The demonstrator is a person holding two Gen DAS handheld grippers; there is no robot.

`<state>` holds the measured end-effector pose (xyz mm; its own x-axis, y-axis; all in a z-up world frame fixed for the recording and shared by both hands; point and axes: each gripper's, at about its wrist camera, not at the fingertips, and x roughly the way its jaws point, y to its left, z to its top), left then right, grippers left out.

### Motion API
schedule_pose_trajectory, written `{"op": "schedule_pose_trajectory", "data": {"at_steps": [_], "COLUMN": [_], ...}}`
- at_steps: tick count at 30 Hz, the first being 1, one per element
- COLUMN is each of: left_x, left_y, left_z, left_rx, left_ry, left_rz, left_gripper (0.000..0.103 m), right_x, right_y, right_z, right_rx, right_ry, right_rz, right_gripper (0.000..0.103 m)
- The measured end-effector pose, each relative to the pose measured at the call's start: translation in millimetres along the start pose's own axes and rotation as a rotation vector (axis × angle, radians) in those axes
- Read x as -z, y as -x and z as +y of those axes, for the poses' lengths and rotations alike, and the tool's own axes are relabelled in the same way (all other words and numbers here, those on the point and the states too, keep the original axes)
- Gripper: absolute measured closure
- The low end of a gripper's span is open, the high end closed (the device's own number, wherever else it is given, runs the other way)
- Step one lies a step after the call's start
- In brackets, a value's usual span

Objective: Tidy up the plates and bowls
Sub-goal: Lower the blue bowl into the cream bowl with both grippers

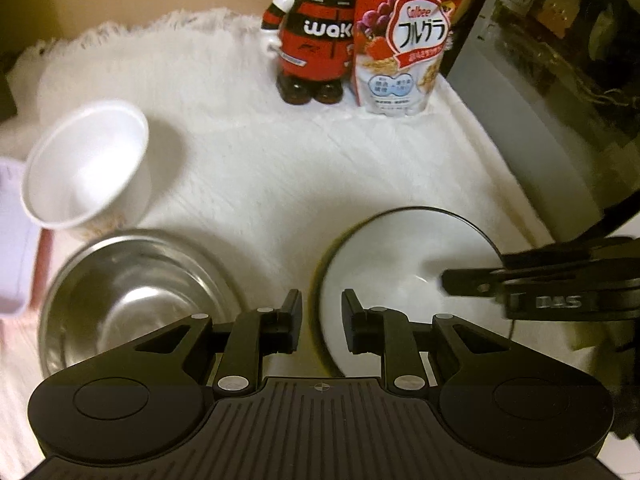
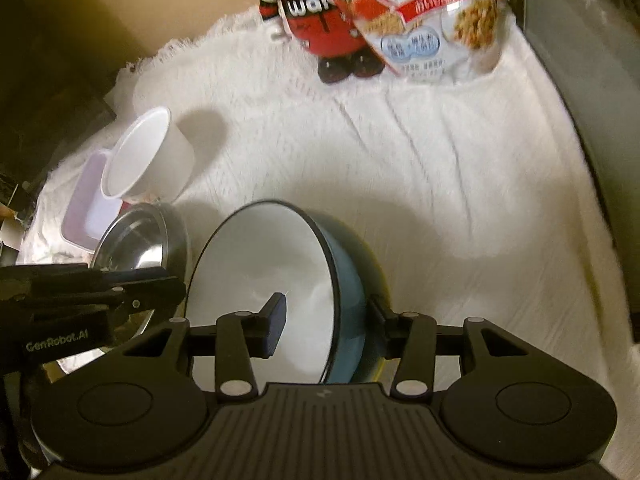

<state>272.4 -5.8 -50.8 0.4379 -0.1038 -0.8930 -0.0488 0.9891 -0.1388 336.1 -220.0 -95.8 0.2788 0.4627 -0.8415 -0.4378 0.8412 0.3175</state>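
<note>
The right hand-held gripper (image 2: 326, 326) pinched the wall of the blue bowl (image 2: 280, 280), 1 finger inside on the white lining, the other outside against the blue wall. The bowl was tilted on the white cloth-covered surface (image 2: 440, 180). The left hand-held gripper (image 1: 321, 322) hung with its jaws narrowly parted and nothing between them, just above the gap between that bowl and the steel bowl (image 1: 132, 292) to its left. A white cup (image 1: 86, 172) stood beyond the steel bowl. Far ahead stood a cereal bag (image 1: 404, 36) and a figurine (image 1: 308, 40).
</note>
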Motion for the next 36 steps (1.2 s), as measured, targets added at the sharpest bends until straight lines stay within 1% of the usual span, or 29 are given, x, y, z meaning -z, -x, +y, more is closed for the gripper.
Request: {"op": "schedule_pose_trajectory", "data": {"at_steps": [2,3,6,9,12,14,17,19,21,23,28,32,36], "left_x": [-2,-2,-2,0,0,-1,-3,-2,-4,-5,-9,-7,-11], "left_y": [-4,-7,-15,-25,-36,-44,-56,-61,-64,-65,-69,-70,-72], "left_z": [1,2,6,8,10,10,13,15,14,13,20,19,27], "left_rx": [-0.018,-0.014,0.004,0.017,0.032,0.045,0.072,0.084,0.095,0.112,0.141,0.137,0.146], "left_ry": [-0.007,-0.005,0.011,0.008,0.014,0.023,0.056,0.067,0.065,0.064,0.108,0.085,0.135], "left_rz": [0.008,0.014,0.037,0.061,0.091,0.112,0.142,0.154,0.158,0.167,0.202,0.199,0.193], "left_gripper": [0.079,0.076,0.076,0.075,0.075,0.076,0.076,0.076,0.077,0.075,0.074,0.070,0.070], "right_x": [0,0,2,2,6,10,15,17,18,17,14,8,-1], "right_y": [6,10,14,6,-7,-18,-33,-45,-53,-56,-58,-58,-60], "right_z": [3,5,5,1,-5,-9,-13,-17,-20,-22,-23,-22,-21], "right_rx": [0.013,0.022,0.060,0.110,0.113,0.086,0.011,-0.023,-0.060,-0.098,-0.119,-0.131,-0.127], "right_ry": [0.025,0.038,0.072,0.067,0.043,0.018,-0.026,-0.064,-0.098,-0.118,-0.117,-0.116,-0.098], "right_rz": [-0.034,-0.054,-0.104,-0.104,-0.074,-0.036,0.024,0.056,0.067,0.076,0.083,0.079,0.065], "right_gripper": [0.057,0.057,0.057,0.057,0.057,0.057,0.057,0.057,0.056,0.054,0.051,0.050,0.050]}}
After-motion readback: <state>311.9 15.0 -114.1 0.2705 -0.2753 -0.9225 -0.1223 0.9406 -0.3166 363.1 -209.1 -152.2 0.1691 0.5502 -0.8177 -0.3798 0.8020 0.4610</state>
